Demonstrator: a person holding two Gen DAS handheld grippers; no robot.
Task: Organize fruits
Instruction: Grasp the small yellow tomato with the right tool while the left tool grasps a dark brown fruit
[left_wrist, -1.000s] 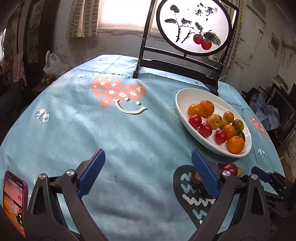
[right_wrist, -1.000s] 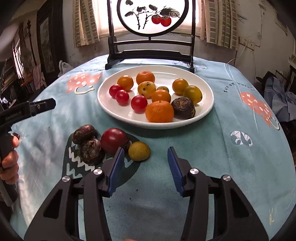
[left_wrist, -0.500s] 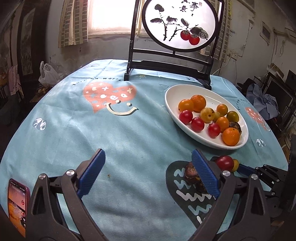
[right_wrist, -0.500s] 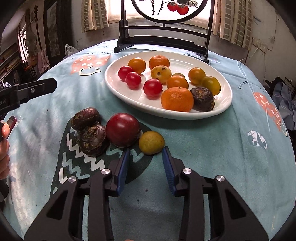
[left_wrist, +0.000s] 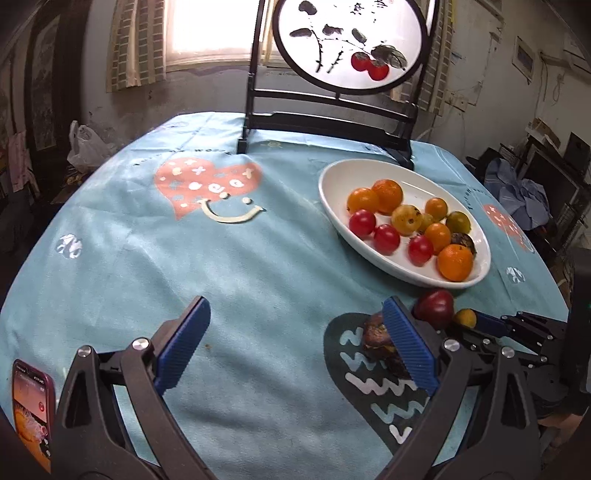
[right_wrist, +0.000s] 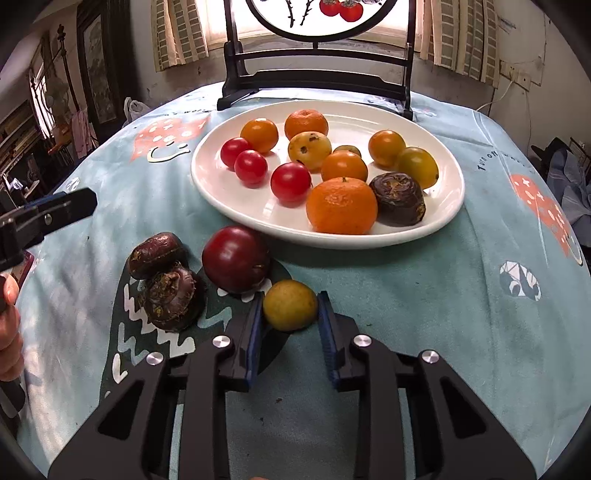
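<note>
A white oval plate (right_wrist: 229, 199) (left_wrist: 332, 184) holds several oranges, red tomatoes, yellow fruits and one dark water chestnut. On the cloth in front of it lie a dark red plum (right_wrist: 235, 258) (left_wrist: 434, 303), two dark water chestnuts (right_wrist: 170, 297) (left_wrist: 376, 338) and a small yellow fruit (right_wrist: 290, 304) (left_wrist: 464, 317). My right gripper (right_wrist: 290, 317) has its blue pads on both sides of the yellow fruit, touching it as it rests on the cloth. My left gripper (left_wrist: 295, 339) is wide open and empty above the cloth, left of the loose fruits.
A round painted screen on a black stand (left_wrist: 328, 122) stands behind the plate. A phone (left_wrist: 31, 406) shows at the lower left of the left wrist view. The round table's light blue cloth (left_wrist: 221, 258) drops off at the edges.
My right gripper has moved forward and narrowed its jaws from open to closed around the yellow fruit. My left gripper stays wide open and has shifted only slightly.
</note>
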